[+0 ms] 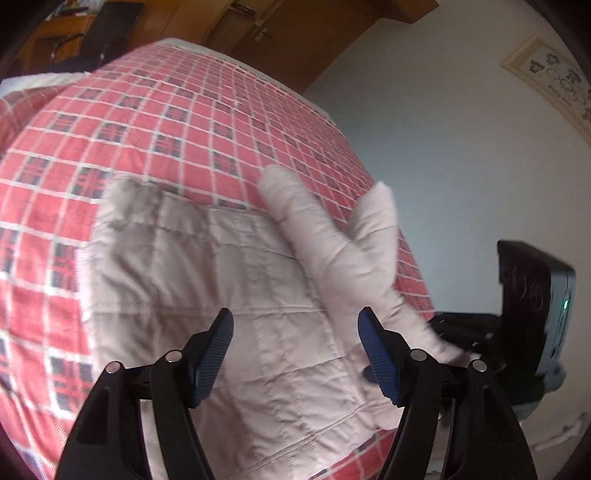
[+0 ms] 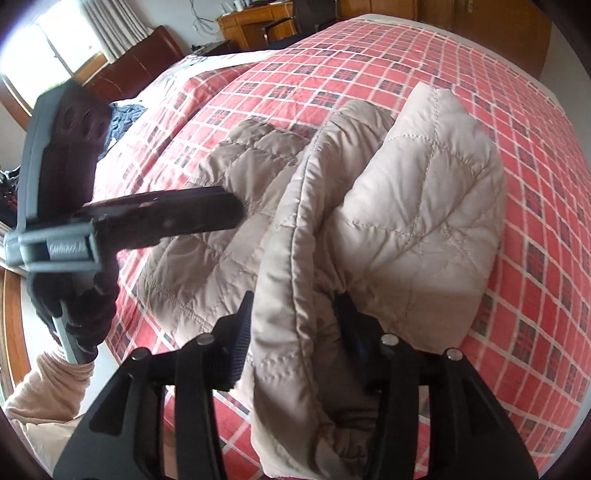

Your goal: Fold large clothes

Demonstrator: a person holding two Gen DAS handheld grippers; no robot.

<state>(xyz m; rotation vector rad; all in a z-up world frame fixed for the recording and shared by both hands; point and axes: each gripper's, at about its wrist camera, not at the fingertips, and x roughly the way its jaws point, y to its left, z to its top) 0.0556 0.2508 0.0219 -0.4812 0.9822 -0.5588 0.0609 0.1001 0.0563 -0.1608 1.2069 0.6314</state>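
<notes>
A beige quilted jacket (image 1: 221,277) lies on a bed with a red plaid bedspread (image 1: 147,110). My left gripper (image 1: 299,354) hovers open just above the jacket's flat part, nothing between its blue pads. In the right wrist view, my right gripper (image 2: 295,336) is shut on a thick fold of the jacket (image 2: 406,203), lifted off the bedspread (image 2: 517,258). The left wrist view shows this raised piece running right to the right gripper (image 1: 454,332). A dark-gloved hand (image 2: 81,310) holds the left gripper (image 2: 229,206) over the jacket's left side.
A wooden door (image 1: 295,37) and a pale wall with a framed picture (image 1: 554,81) stand beyond the bed. A dark headboard (image 2: 147,62), a dark blue knitted item (image 2: 122,118), a wooden desk (image 2: 258,18) and a window (image 2: 55,44) lie far left.
</notes>
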